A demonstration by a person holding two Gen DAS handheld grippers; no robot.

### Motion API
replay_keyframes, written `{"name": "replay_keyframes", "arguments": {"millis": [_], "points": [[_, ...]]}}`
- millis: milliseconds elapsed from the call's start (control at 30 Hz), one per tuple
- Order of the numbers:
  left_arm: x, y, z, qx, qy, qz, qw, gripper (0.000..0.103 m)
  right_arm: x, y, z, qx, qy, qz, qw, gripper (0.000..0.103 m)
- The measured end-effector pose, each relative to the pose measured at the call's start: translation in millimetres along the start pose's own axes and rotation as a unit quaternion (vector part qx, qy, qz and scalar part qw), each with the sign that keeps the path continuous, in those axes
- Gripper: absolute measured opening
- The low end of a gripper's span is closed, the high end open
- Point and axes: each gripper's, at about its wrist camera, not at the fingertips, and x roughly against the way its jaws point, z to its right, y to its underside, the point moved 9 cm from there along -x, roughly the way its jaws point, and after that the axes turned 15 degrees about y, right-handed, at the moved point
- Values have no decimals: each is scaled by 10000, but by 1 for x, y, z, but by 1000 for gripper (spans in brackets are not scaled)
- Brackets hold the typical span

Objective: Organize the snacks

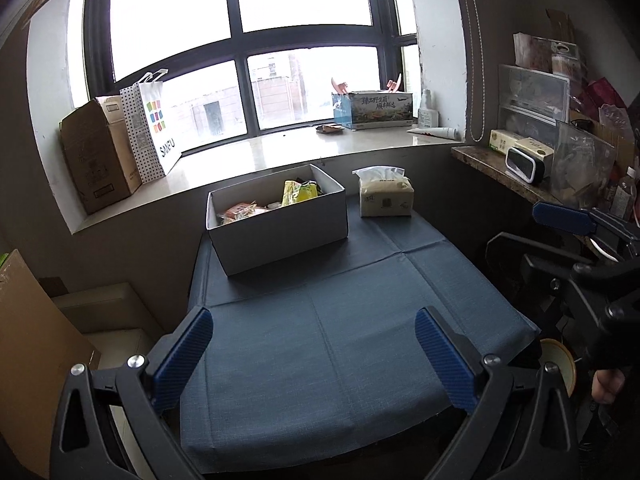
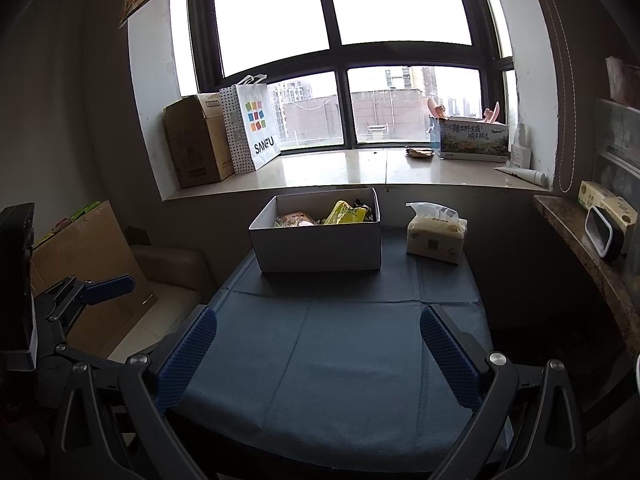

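Snacks point(image 1: 276, 204) sit boxed, well beyond both spread tongs point(image 1: 314, 354).

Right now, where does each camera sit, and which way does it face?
Left wrist: on the left gripper, open, facing the window over the blue table; the right gripper and a hand show at right.
Right wrist: on the right gripper, open, same direction; the left gripper shows at left.
Shared: snack box, tissue pack.
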Motion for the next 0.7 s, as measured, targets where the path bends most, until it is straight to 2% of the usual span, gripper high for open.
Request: {"name": "replay_keyframes", "arguments": {"millis": [67,133,167,233,400,500,700], "points": [[-1,0,3,134,267,8,9996,103,1,0,0,-5,-9,19,10000,103],[0,-3,2,295,361,97,9989,103,2,-1,0,2,-16,30,10000,103],[2,-4,2,316,313,170,9989,103,2,-1,0,10,-18,39,10000,103],[5,-7,-5,366,-62,226,9991,103,3,0,-1,21,-19,45,10000,103],[2,-1,-21,570,-404,205,9973,103,5,-1,0,14,-32,75,10000,103],[-3,0,-24,973,76,378,9945,103,4,1,-1,28,-48,43,10000,103],[-8,4,-31,1452,229,439,9882,103,2,1,-2,46,-39,27,10000,103]]}}
